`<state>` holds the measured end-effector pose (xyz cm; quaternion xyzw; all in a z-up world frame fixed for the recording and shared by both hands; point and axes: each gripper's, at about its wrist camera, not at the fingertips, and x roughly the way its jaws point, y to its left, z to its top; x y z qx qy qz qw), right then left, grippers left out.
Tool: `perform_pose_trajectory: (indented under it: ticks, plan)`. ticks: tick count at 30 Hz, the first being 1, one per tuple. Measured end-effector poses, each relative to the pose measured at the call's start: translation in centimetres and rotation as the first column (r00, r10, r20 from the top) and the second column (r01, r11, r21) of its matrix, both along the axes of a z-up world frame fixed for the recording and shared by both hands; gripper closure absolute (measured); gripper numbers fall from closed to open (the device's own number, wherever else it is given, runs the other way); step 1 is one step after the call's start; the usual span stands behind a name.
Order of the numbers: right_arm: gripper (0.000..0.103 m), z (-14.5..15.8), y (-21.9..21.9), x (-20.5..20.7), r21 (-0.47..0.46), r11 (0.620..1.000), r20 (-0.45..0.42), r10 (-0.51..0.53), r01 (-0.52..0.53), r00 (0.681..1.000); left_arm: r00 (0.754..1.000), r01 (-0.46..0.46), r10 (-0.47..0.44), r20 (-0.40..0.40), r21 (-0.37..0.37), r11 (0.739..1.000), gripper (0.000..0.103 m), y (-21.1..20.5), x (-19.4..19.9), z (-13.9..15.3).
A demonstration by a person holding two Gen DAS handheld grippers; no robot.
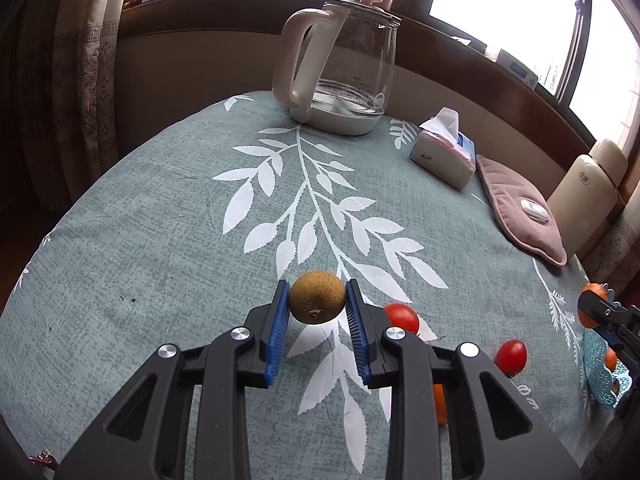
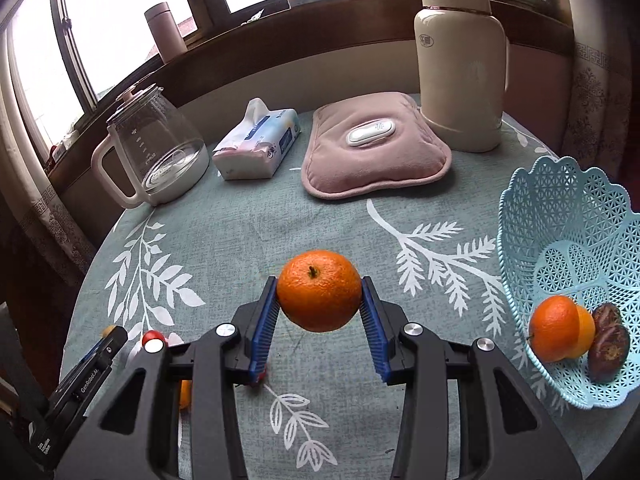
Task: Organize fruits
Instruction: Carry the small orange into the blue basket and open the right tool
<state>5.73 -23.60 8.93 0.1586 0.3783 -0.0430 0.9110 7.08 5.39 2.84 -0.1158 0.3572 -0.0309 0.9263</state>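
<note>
The light-blue plastic basket (image 2: 568, 216), with lattice walls and a scalloped rim, holds two oranges (image 2: 554, 334) and two dark wrinkled fruits (image 2: 608, 346). Left of the basket, the right gripper (image 2: 319, 304) pinches a round dimpled orange (image 2: 319, 290) above the cloth, stem end facing up. Further left of the basket, the left gripper (image 1: 318, 300) clamps a small brown rough-skinned fruit (image 1: 318, 297), stem pointing down toward the camera.

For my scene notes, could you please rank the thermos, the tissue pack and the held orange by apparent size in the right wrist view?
1. Thermos
2. Tissue pack
3. Held orange

The last two look close, and the orange is nearer the camera, so that order is unsure.
</note>
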Motion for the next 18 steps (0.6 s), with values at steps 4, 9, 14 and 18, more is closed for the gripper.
perform_pose_trajectory:
  ticks: [4, 9, 14, 18]
  plan:
    - [0.061, 0.6, -2.0, -0.8, -0.009, 0.999, 0.015, -0.050, 0.050, 0.999, 1.000, 0.001, -0.001, 0.002, 0.001, 1.000, 0.074, -0.1, -0.1, 0.0]
    - [0.061, 0.9, -4.4, -1.7, -0.016, 0.994, 0.019, -0.107, 0.108, 0.994, 1.000, 0.002, -0.002, 0.003, 0.004, 1.000, 0.074, -0.1, -0.2, 0.0]
    - [0.061, 1.1, -6.3, -2.4, -0.020, 0.987, 0.026, -0.157, 0.157, 0.987, 1.000, 0.005, -0.005, 0.005, 0.009, 1.000, 0.074, -0.3, -0.2, 0.1]
    - [0.061, 1.2, -7.7, -3.0, -0.019, 0.981, 0.031, -0.192, 0.193, 0.981, 1.000, 0.005, -0.005, 0.005, 0.009, 1.000, 0.074, -0.3, -0.2, 0.1]
